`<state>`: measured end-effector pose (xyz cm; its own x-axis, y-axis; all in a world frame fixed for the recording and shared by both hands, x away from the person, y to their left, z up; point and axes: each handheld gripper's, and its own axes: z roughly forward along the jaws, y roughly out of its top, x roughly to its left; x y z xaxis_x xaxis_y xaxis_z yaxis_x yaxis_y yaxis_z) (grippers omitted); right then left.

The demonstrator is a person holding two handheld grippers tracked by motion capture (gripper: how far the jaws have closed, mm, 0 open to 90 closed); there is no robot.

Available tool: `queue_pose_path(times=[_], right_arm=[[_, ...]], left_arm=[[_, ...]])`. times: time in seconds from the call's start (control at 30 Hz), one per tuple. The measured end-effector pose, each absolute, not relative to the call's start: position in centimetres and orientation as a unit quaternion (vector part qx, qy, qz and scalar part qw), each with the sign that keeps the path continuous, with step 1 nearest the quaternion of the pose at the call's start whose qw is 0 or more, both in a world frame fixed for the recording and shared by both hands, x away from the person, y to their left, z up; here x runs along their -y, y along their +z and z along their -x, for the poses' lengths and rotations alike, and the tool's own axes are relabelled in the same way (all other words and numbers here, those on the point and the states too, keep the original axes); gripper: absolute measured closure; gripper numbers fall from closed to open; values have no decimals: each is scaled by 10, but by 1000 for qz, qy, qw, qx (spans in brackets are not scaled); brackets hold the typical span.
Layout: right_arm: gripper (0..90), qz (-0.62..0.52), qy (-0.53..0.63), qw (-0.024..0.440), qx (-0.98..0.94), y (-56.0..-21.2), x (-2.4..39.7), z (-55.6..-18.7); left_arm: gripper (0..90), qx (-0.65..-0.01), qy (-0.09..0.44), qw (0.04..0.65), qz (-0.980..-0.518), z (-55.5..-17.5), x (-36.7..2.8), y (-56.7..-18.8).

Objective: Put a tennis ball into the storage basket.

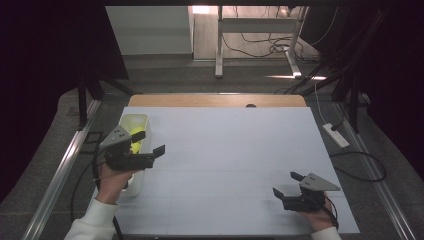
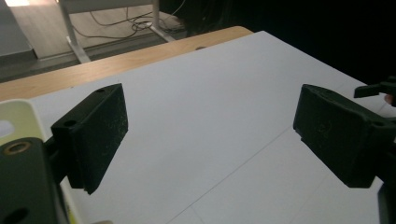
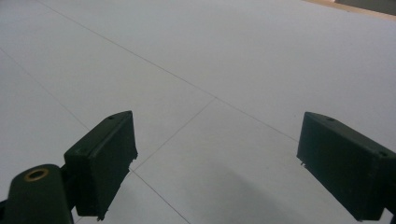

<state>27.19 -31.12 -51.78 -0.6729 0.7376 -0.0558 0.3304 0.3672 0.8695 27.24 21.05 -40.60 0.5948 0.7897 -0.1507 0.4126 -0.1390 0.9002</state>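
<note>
- The right gripper (image 1: 286, 183) sits near the front right corner of the table (image 1: 235, 150), jaws spread with nothing between them.
- The left gripper (image 1: 148, 142) hovers at the left edge, just over the near part of a pale bin (image 1: 131, 120), its jaws also spread and empty.
- Yellow objects (image 1: 135, 140) lie inside the bin, partly hidden behind that gripper.

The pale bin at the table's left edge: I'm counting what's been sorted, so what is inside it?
Inside the pale bin, yellow items show. The open left tool and its hand cover the bin's nearer part, so the count stays unclear.
</note>
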Motion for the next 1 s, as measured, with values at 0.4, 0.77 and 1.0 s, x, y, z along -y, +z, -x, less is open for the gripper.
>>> queue_pose_path(times=[0.4, 0.77, 1.0], right_arm=[[115, -336, 451, 225, -796, -518, 311, -271], [115, -336, 451, 226, -796, -517, 310, -270], [116, -335, 453, 224, -795, -518, 311, -269]], left_arm=[[106, -378, 174, 511, -752, -261, -185, -416], [110, -348, 174, 505, -771, -252, -165, -432], [110, -339, 169, 503, -777, -244, -156, -444]])
